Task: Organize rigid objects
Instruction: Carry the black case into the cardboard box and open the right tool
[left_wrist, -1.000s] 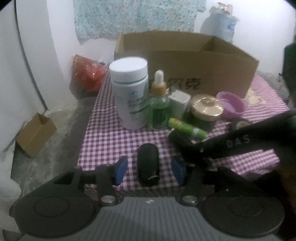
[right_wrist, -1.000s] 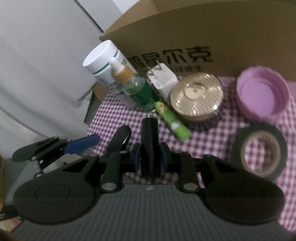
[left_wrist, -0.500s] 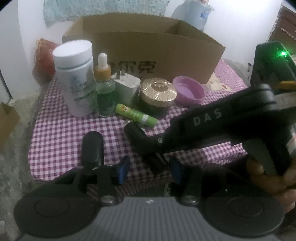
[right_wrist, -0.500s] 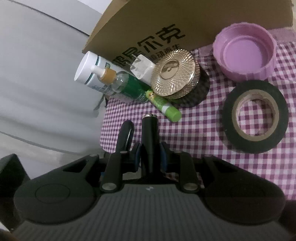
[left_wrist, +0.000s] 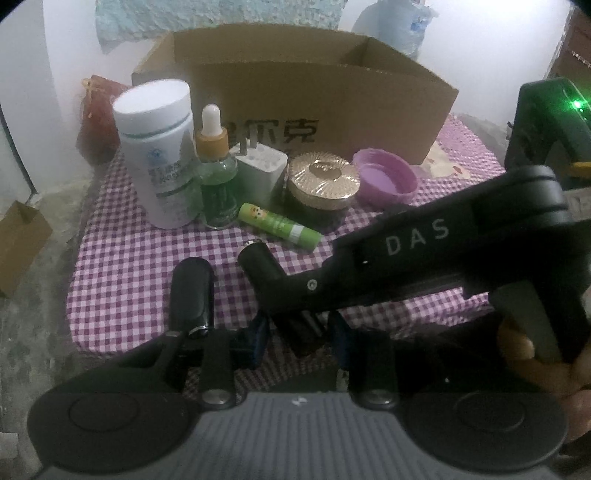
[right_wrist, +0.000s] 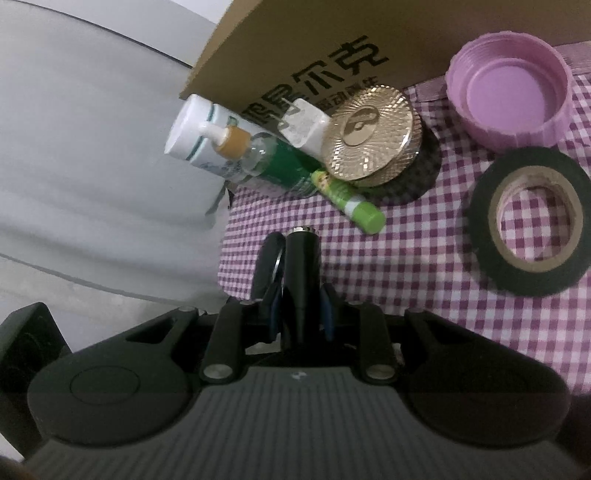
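My right gripper (right_wrist: 301, 314) is shut on a black tube (right_wrist: 301, 273) whose metal-rimmed tip points at the green lip balm (right_wrist: 347, 195). A black cap (left_wrist: 194, 295) lies on the checked cloth just left of the tube. In the left wrist view the right gripper's black finger (left_wrist: 388, 266) reaches in from the right, with the tube (left_wrist: 260, 266) sticking out of it. My left gripper (left_wrist: 299, 341) sits low at the near table edge. Its jaws are closing, with a dark part below the tube between the blue pads; I see no contact.
Behind stand a white bottle (left_wrist: 159, 155), a green dropper bottle (left_wrist: 218, 177), a white plug (left_wrist: 260, 173), a gold-lidded jar (left_wrist: 323, 181) and a purple lid (left_wrist: 386, 179), all before an open cardboard box (left_wrist: 314, 96). A black tape roll (right_wrist: 532, 221) lies right. A hand holds the right gripper's handle.
The black cap, once between my left pads, now lies left of them. The left jaws have narrowed. The right gripper with its tube has come in over the left jaws and rolled.
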